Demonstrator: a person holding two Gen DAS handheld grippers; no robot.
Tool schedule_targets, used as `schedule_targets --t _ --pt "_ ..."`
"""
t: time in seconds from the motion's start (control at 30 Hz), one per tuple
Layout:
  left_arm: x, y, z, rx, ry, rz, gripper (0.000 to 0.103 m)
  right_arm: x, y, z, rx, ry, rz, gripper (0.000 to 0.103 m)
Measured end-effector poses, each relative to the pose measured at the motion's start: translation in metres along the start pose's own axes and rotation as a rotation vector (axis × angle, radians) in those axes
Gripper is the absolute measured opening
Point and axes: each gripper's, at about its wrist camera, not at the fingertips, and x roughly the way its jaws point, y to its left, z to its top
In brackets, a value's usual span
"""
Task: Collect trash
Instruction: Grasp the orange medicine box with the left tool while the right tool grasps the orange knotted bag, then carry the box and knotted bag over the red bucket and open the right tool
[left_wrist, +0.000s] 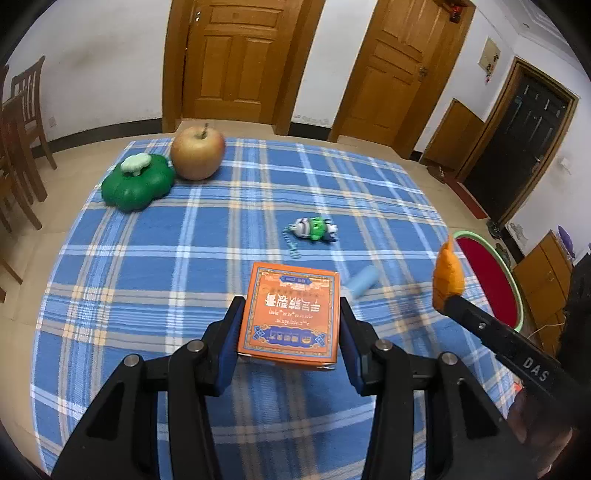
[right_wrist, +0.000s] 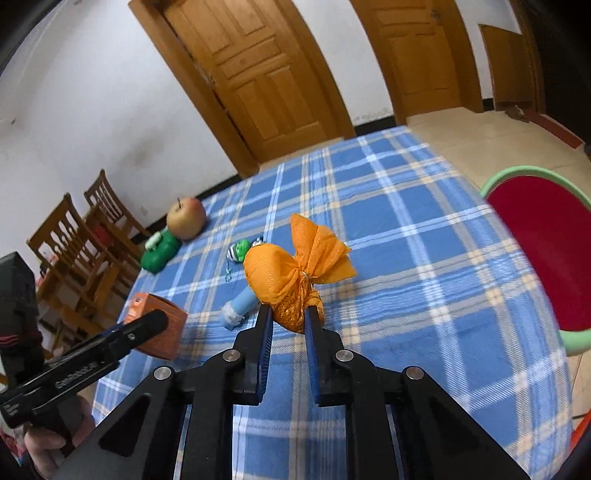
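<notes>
My left gripper is shut on an orange printed box, held just above the blue checked tablecloth. The box and the left gripper also show at the left of the right wrist view. My right gripper is shut on an orange mesh bag with a knotted top, held above the cloth. The bag shows at the right of the left wrist view. A small light-blue tube lies on the cloth between the two grippers; it also shows in the right wrist view.
An apple and a green flower-shaped container stand at the table's far left. A small green and white toy with a chain lies mid-table. A red basin with a green rim stands on the floor to the right. Wooden chairs stand to the left.
</notes>
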Motion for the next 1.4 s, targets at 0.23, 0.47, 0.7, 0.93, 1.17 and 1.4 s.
schedule_targets --t 0.23,0.47,0.7,0.93,1.17,1.4 --pt "-0.009 -0.022 0.001 0.034 -0.006 -0.052 0.048 -0.04 -0.015 -0.002 0.049 -0.076 -0.007 0.017" --pt "-0.017 -0.05 0.002 0.078 -0.018 -0.092 0.048 -0.068 -0.035 -0.006 0.094 -0.135 -0.054 0.017" --pt "-0.017 -0.079 0.008 0.117 -0.022 -0.13 0.048 -0.09 -0.059 -0.007 0.146 -0.187 -0.086 0.017" --pt "-0.006 -0.118 0.018 0.17 -0.017 -0.162 0.048 -0.112 -0.088 -0.005 0.193 -0.246 -0.126 0.017" --pt "0.013 -0.159 0.028 0.216 -0.003 -0.201 0.048 -0.121 -0.129 -0.003 0.269 -0.261 -0.167 0.017" --pt "0.033 -0.193 0.032 0.267 0.019 -0.217 0.048 -0.118 -0.164 -0.002 0.33 -0.249 -0.205 0.017"
